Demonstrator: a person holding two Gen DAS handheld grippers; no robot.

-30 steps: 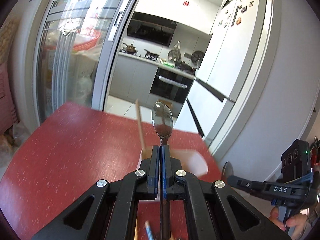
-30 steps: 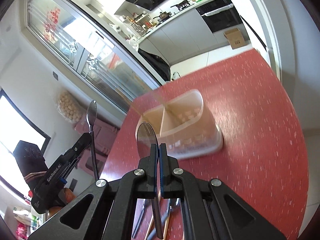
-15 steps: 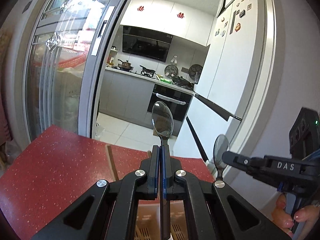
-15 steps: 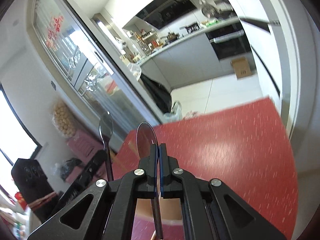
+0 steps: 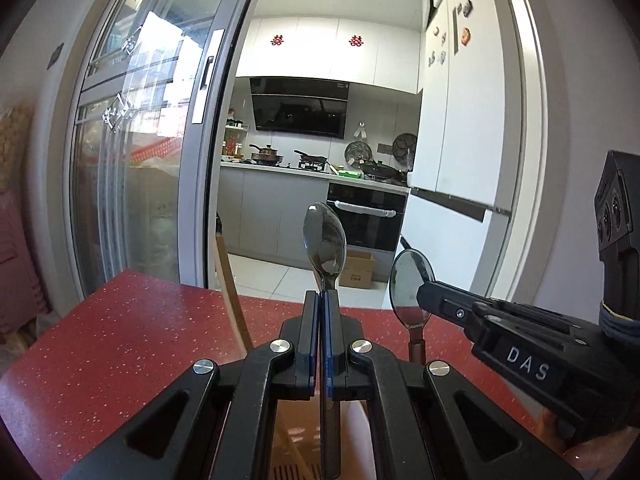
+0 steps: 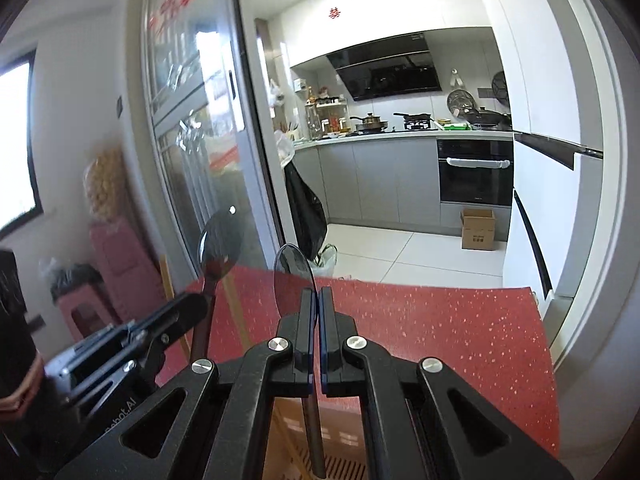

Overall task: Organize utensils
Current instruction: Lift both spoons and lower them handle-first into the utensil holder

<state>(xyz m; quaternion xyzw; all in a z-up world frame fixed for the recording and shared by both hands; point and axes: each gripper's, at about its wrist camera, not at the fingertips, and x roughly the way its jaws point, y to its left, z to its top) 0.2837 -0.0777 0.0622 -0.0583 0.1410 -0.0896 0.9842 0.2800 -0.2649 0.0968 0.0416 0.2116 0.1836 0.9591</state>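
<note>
The left gripper (image 5: 322,304) pinches a spoon (image 5: 325,246) by its neck, bowl upright above the red table (image 5: 120,344). The right gripper (image 6: 319,300) clamps a second spoon (image 6: 294,280) the same way, close beside the first. Below both, a beige holder (image 6: 344,464) shows, with a wooden stick (image 5: 232,292) leaning in it.

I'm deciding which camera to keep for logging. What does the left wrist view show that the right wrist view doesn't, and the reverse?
Only the left wrist view shows the fridge magnets and the "DAS" label on the right gripper. Only the right wrist view shows the black bag, the window and the pink stool. Both show two spoons, one clamped in the left gripper and one in the right, plus the red table, cardboard box and oven.
</note>
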